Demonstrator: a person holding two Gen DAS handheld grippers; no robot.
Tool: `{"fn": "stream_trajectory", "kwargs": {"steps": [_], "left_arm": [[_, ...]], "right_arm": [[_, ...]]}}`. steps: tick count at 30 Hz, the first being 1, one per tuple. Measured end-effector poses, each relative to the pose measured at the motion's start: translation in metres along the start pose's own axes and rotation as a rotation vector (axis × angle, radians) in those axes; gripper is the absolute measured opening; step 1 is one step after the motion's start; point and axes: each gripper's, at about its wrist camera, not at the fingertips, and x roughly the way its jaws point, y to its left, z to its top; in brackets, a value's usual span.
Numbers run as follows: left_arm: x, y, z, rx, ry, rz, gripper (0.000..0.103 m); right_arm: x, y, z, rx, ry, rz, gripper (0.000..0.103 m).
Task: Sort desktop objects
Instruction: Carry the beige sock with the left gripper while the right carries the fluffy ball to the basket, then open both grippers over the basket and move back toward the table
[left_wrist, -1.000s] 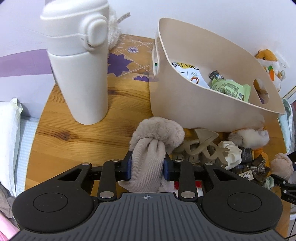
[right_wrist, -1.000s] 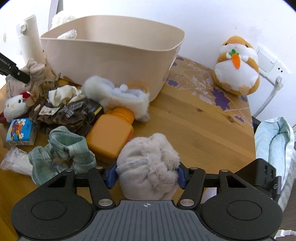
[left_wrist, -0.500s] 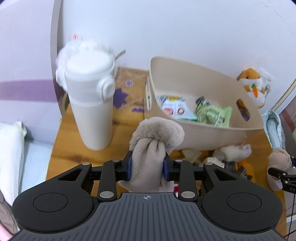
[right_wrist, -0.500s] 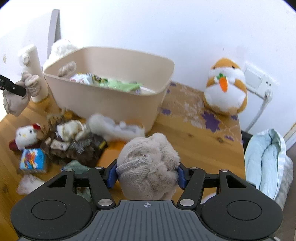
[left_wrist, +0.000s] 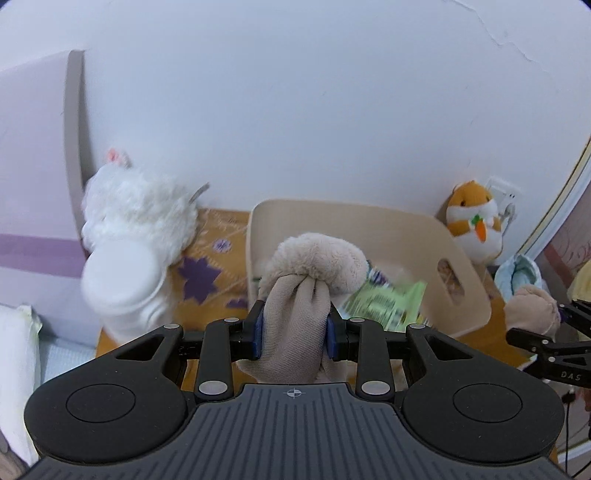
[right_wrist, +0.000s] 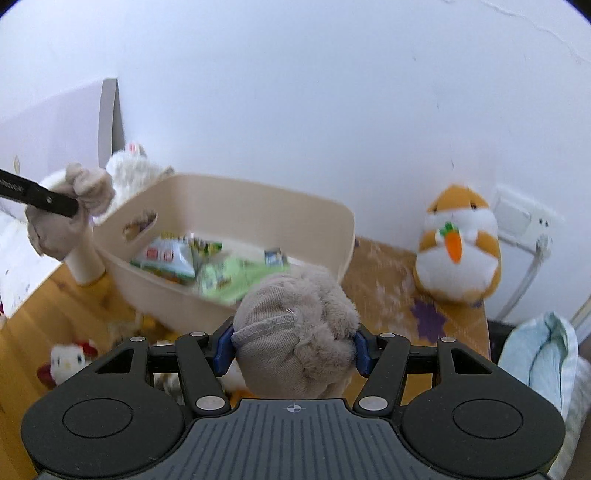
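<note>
My left gripper (left_wrist: 294, 334) is shut on a beige fluffy sock (left_wrist: 306, 291) and holds it in the air at the near left end of the beige bin (left_wrist: 458, 266). My right gripper (right_wrist: 294, 349) is shut on a second beige fluffy sock (right_wrist: 295, 332), raised in front of the bin's (right_wrist: 229, 199) right end. The bin holds snack packets (right_wrist: 166, 254) and a green packet (left_wrist: 384, 302). Each held sock shows in the other view: the left one (right_wrist: 62, 221), the right one (left_wrist: 532, 306).
A white bottle (left_wrist: 122, 291) and a white plush (left_wrist: 136, 206) stand left of the bin. An orange hamster plush (right_wrist: 458, 243) sits by the wall at the right. A Hello Kitty toy (right_wrist: 66, 362) and other clutter lie on the wooden table (right_wrist: 74, 314).
Both grippers have risen from the table with their socks, and now look down over the bin's rim. The clutter pile has dropped out of the left view.
</note>
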Motion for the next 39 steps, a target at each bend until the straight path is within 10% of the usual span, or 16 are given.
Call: {"fn": "stream_trajectory", "kwargs": {"steps": [13,26,28,33,39], "left_arm": [[0.047,-0.05,0.029,0.041,0.014,0.045,0.031],[0.101,-0.069,0.01,0.096,0.127,0.114,0.032],[0.106,-0.072,0.009,0.098,0.142,0.119,0.034],[0.093,-0.074,0.007,0.061,0.068,0.101,0.077],[0.082,-0.067,0.009,-0.001,0.059,0.111,0.08]], "right_arm": [[0.034,-0.001,0.065,0.004,-0.073,0.026,0.058],[0.093,0.009,0.059,0.021,0.049,0.03,0.059],[0.099,0.011,0.055,0.014,0.074,0.037,0.071],[0.093,0.014,0.047,-0.009,0.033,0.041,0.097],[0.08,0.018,0.046,-0.021,0.009,0.03,0.103]]}}
